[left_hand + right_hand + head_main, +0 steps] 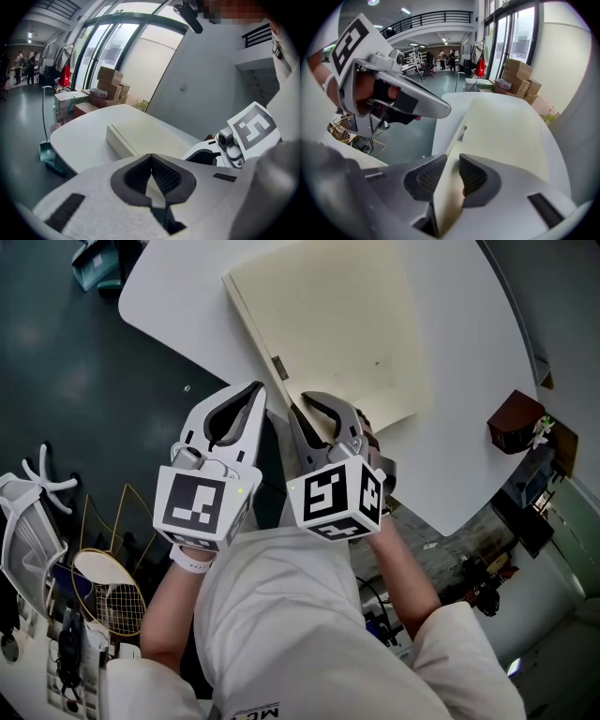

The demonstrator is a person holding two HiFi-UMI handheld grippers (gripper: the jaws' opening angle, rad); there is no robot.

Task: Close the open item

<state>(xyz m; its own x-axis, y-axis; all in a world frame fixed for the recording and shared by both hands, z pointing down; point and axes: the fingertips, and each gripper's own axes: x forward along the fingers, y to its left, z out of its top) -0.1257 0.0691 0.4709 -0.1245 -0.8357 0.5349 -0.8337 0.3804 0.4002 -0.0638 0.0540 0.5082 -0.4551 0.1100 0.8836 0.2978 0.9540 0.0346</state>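
The right tongs (453,161) stand apart, and the near corner of a large flat cream-coloured rectangular box (347,324) sits in the gap between them. The right gripper view shows the box's edge running up between the two ribbed dark pads, without a clear squeeze on it. The left tongs (151,158) are together at the tips with nothing between them. They hang just beside the right ones, off the box's near left edge and over the rim of the surface. The box lies flat on the rounded white surface (469,381) as one level slab, with no gap showing along its side. A small grey label (463,133) is set on its long left side. A small dark brown object (514,421) stands at the surface's right rim, well apart from the box. Beyond the surface, stacked brown cardboard cartons (110,82) stand by tall windows, and a teal dustpan (47,152) rests on the dark floor. A stringed racket (108,592) lies low at the left of the head view.
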